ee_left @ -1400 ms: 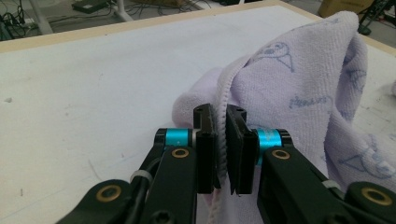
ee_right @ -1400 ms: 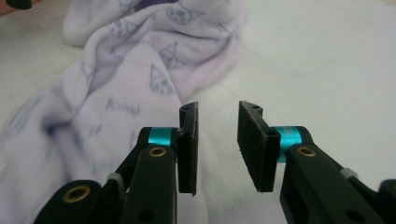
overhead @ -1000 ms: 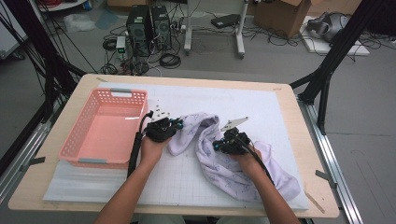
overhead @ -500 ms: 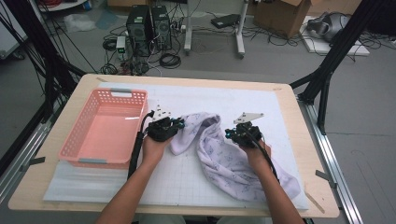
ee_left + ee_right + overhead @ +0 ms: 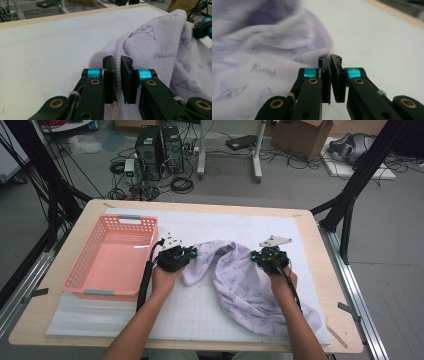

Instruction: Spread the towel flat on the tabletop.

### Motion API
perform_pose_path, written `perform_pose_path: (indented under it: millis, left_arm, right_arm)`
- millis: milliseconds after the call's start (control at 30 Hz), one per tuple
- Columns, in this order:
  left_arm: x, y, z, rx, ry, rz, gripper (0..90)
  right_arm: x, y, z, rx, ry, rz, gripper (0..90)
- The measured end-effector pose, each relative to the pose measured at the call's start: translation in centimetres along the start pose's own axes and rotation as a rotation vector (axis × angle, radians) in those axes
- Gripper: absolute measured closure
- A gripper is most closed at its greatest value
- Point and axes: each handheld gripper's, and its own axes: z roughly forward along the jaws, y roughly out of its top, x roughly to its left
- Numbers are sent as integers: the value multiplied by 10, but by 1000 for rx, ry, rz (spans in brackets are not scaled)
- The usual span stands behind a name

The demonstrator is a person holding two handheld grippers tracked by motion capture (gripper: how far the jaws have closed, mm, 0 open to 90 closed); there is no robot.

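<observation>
The table, with its white mat, carries everything: beyond and beside both tongs it lies bare, and just outside the left tongs stands a pink basket with nothing in it. Between the two tongs, and trailing back past the right tongs toward the person's side, sprawls a lilac towel printed with small drawings, rumpled and only partly spread. Judging by how things lie, the work is at an early stage: two spots on the towel's edge have been taken up, but the cloth is neither flat nor folded, and nothing has gone into the basket, so the stretching, folding and putting away all seem left to do. The left tongs are clamped on the towel's stitched hem, which runs up between the pads in the left gripper view, a sliver of gap showing around the thick edge. The right tongs are pressed together on a thin corner of the towel, a few fibres poking out at the tips. Against the earlier frames, the right hand has carried its corner outward and slightly up, away from the left tongs, so the strip of towel between them is drawn longer and less bunched; the left hand has kept its place.
</observation>
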Motion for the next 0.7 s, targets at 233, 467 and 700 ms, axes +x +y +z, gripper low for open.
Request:
perform_pose_path:
  millis: [233,467,700]
  left_arm:
    - [-1,2,-3,-11,11,-31,509]
    - [-16,4,-9,26,-139,-2,599]
    - [-57,-9,13,144,-306,52,795]
  right_arm:
    - [-39,-15,1,42,-253,93,871]
    - [-57,-29,-5,124,-350,146,809]
    - [-45,-33,-34,-8,-256,126,681]
